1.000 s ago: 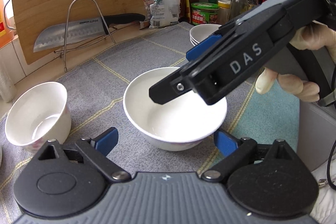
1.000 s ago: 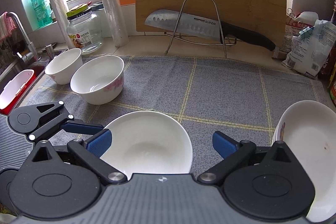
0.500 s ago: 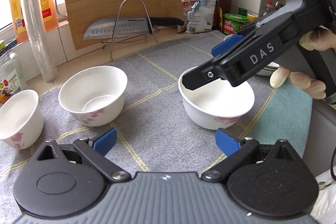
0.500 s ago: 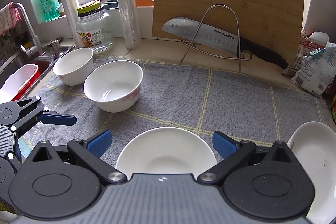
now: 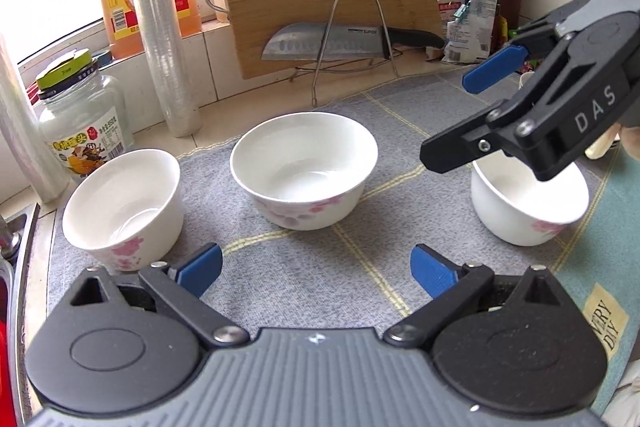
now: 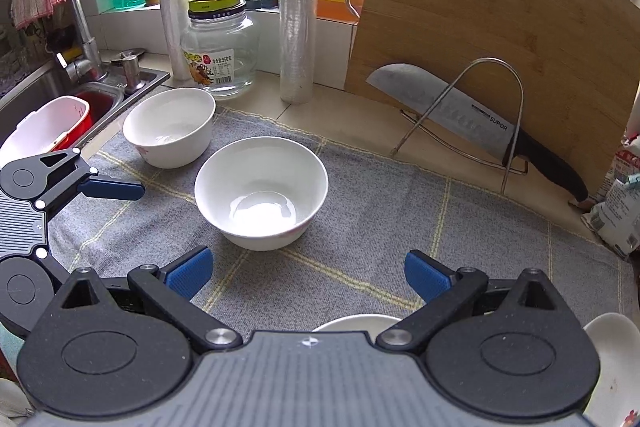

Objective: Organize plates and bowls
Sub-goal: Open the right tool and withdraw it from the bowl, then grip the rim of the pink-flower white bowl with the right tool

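- I see three white bowls on the grey cloth covering the table: middle bowl [image 5: 304, 169], left bowl [image 5: 122, 205] by the sink-side edge, right bowl [image 5: 528, 203]
- My left claw [image 5: 316, 265] is wide open, empty
- My right claw [image 6: 306, 273] gapes over the right bowl, gripping nothing
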{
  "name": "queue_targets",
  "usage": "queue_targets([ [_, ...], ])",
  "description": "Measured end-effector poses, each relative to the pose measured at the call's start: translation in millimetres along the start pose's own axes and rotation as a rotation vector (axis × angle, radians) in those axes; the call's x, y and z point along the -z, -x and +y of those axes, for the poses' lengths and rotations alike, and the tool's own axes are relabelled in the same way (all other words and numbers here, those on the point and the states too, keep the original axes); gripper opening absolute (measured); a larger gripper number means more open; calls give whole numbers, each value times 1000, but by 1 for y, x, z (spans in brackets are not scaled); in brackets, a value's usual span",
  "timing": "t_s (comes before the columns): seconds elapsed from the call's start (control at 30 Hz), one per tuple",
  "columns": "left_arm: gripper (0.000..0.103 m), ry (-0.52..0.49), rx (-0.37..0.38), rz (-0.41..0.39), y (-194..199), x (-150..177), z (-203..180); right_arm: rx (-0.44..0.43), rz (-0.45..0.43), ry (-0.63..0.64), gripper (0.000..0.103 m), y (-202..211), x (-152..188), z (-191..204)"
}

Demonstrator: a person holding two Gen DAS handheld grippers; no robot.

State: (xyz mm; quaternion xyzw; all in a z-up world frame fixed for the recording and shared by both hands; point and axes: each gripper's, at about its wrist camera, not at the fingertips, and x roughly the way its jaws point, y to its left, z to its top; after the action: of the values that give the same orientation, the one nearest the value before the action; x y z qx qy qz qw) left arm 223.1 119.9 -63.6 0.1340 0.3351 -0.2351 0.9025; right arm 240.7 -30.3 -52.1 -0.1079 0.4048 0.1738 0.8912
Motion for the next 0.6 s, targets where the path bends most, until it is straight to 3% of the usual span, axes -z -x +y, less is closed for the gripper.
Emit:
queue_targets([
  [0.3,100,3,-29,17,-20,-3,4,-40,42,27,103,-30,-34,-3],
  [0.6,100,-3,-38,19,-36,-12,7,-102,84,22,102,-61,-47,-3],
])
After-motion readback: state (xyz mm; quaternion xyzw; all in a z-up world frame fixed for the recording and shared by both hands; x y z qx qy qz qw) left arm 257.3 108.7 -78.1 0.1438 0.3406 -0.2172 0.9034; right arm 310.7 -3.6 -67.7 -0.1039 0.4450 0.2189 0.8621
